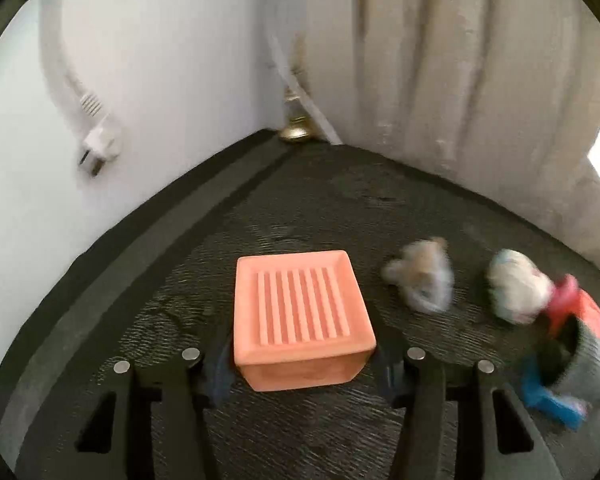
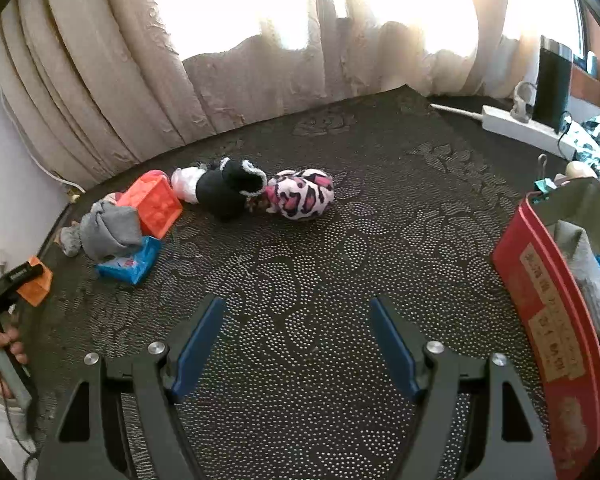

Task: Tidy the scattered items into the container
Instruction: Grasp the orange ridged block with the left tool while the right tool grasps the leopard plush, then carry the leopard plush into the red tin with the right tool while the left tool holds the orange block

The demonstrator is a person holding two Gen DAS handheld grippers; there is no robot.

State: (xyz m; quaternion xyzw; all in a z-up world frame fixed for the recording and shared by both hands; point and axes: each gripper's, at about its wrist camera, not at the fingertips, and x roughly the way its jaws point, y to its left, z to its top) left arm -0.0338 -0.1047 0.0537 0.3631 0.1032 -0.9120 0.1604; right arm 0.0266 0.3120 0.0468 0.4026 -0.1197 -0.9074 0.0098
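An orange square block (image 1: 300,312) with a ribbed top sits on the dark mat, and my left gripper (image 1: 304,360) is shut on its near sides. The right wrist view shows that gripper (image 2: 16,276) at the far left with the orange block (image 2: 36,284) at its tip. My right gripper (image 2: 296,304) is open over bare mat. Beyond it lie a pink leopard sock roll (image 2: 300,196), a black roll (image 2: 230,190), a white roll (image 2: 186,184), a red crate toy (image 2: 152,204), a grey sock (image 2: 108,230) and a blue packet (image 2: 128,266). The red container (image 2: 540,320) stands at the right.
Beige curtains (image 2: 100,80) hang behind the mat. A white power strip (image 2: 528,128) and a dark cylinder (image 2: 552,80) sit at the back right. A white plug (image 1: 98,140) dangles on the wall. A hand (image 2: 0,352) holds the left gripper's handle.
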